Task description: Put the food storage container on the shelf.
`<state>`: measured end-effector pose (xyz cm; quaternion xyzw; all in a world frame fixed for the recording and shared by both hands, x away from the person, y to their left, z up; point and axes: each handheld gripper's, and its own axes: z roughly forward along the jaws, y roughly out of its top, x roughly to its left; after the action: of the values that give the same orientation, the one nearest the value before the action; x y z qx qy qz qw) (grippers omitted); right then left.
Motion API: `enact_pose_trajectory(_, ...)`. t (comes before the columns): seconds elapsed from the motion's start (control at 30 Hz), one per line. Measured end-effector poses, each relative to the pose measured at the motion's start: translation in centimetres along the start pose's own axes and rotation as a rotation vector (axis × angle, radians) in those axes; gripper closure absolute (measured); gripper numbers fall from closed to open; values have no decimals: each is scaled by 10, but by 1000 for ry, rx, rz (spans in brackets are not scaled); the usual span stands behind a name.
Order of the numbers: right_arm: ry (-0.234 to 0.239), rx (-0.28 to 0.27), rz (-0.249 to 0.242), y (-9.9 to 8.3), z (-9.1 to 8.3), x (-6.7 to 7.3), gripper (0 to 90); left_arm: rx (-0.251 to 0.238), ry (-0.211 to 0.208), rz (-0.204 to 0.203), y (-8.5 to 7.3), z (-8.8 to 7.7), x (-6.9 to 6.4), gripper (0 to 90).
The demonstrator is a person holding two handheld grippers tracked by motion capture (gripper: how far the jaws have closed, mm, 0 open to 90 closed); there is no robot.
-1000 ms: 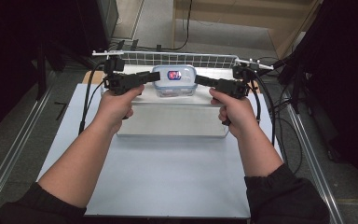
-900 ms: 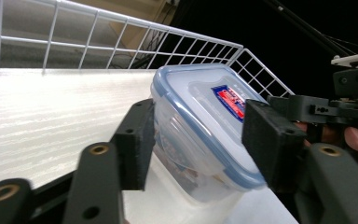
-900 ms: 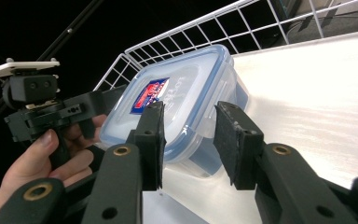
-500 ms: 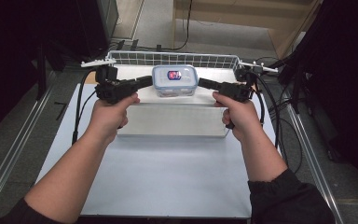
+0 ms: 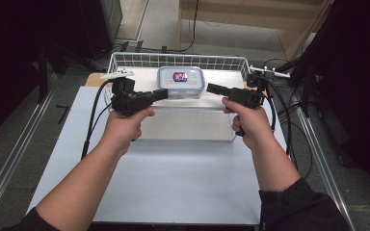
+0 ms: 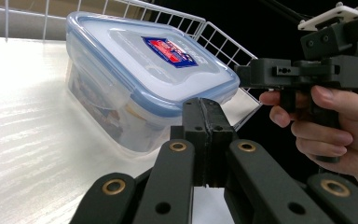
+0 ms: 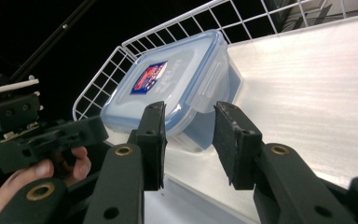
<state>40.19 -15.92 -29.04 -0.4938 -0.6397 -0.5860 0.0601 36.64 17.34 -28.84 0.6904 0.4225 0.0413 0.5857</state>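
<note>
1. Nearest to us, our forearms come up over the white worktop [image 5: 173, 183], each hand wrapped around a tool handle.
2. Our left tool [image 5: 161, 94] has just been closing and now stands fully closed, its two black jaws pressed flat together with nothing between them, as the left tool view [image 6: 206, 122] shows.
3. Our right tool [image 5: 213, 88] stands part open; in the right tool view [image 7: 189, 140] a clear gap separates its two pads, and nothing is gripped.
4. Just beyond both tool tips sits the clear plastic food container [image 5: 181, 82] with a blue-rimmed lid and a red and blue label; it lies between the two tools, near each tip, and we cannot tell if the left tip touches its side.
5. From the left tool the container [image 6: 140, 84] lies just ahead and slightly left of the closed jaws; from the right tool it [image 7: 172, 88] lies ahead, behind the gap and the left jaw.
6. It rests on the pale floor of a white wire basket [image 5: 173, 59], whose mesh wall rises behind the container, farthest from the tools.
</note>
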Motion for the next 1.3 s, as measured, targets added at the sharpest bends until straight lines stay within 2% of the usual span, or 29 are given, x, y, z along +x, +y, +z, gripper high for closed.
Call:
enact_pose_trajectory(0.07, -2, 3, -2, 0, -1, 0, 646, 2, 10, 2, 0, 0, 0, 900)
enact_pose_trajectory(0.23, 2, 5, -16, -7, -5, 2, 644, 5, -8, 17, -5, -6, -2, 858)
enact_pose_trajectory(0.27, -4, 13, -27, -15, -9, 2, 637, 7, -11, 30, -10, -10, -4, 794)
enact_pose_trajectory(0.33, -5, 14, -30, -19, -10, 3, 633, 1, -14, 39, -14, -14, -5, 762)
enact_pose_trajectory(0.4, -12, 18, -54, -36, -18, 3, 595, -1, 13, 81, -32, -25, -9, 688)
enact_pose_trajectory(0.43, -12, 18, -54, -36, -18, 3, 595, -1, 13, 81, -32, -25, -9, 648)
enact_pose_trajectory(0.47, -25, 17, -86, -52, -24, 4, 547, 0, 25, 94, -40, -30, -9, 625)
enact_pose_trajectory(0.5, -32, 17, -96, -61, -27, 3, 521, 8, 63, 137, -59, -38, -11, 599)
enact_pose_trajectory(0.57, -87, -1, -145, -81, -33, 2, 450, 13, 97, 164, -78, -45, -11, 536)
enact_pose_trajectory(0.63, -133, -11, -186, -99, -38, 0, 395, 23, 131, 190, -102, -52, -9, 461)
enact_pose_trajectory(0.67, -133, -11, -186, -99, -38, 0, 395, 23, 131, 190, -102, -52, -9, 431)
enact_pose_trajectory(0.7, -181, -22, -238, -127, -44, -7, 350, 41, 151, 204, -115, -56, -8, 400)
enact_pose_trajectory(0.73, -191, -23, -249, -135, -46, -10, 336, 59, 169, 206, -131, -61, -4, 385)
enact_pose_trajectory(0.77, -205, -23, -264, -145, -48, -13, 330, 59, 169, 206, -131, -61, -4, 371)
enact_pose_trajectory(0.8, -224, -23, -281, -155, -50, -16, 322, 72, 193, 201, -148, -67, 2, 354)
enact_pose_trajectory(0.83, -224, -23, -281, -155, -50, -16, 322, 72, 193, 201, -148, -67, 2, 343)
enact_pose_trajectory(0.87, -262, -33, -319, -172, -54, -21, 308, 78, 213, 192, -161, -73, 8, 332)
enact_pose_trajectory(0.9, -287, -40, -347, -180, -57, -24, 300, 78, 213, 192, -161, -73, 8, 319)
enact_pose_trajectory(0.93, -308, -48, -370, -188, -60, -26, 292, 90, 244, 187, -174, -77, 14, 304)
enact_pose_trajectory(0.97, -322, -61, -385, -195, -62, -28, 284, 98, 252, 186, -178, -79, 16, 293)
enact_pose_trajectory(1.1, -364, -98, -416, -222, -70, -38, 249, 125, 297, 188, -204, -85, 26, 230)
enact_pose_trajectory(1.17, -390, -87, -428, -230, -70, -43, 225, 137, 302, 160, -213, -86, 30, 196)
enact_pose_trajectory(1.23, -402, -82, -423, -232, -69, -47, 210, 166, 317, 183, -215, -82, 30, 157)
enact_pose_trajectory(1.3, -410, -94, -418, -231, -67, -49, 184, 170, 333, 199, -216, -80, 29, 140)
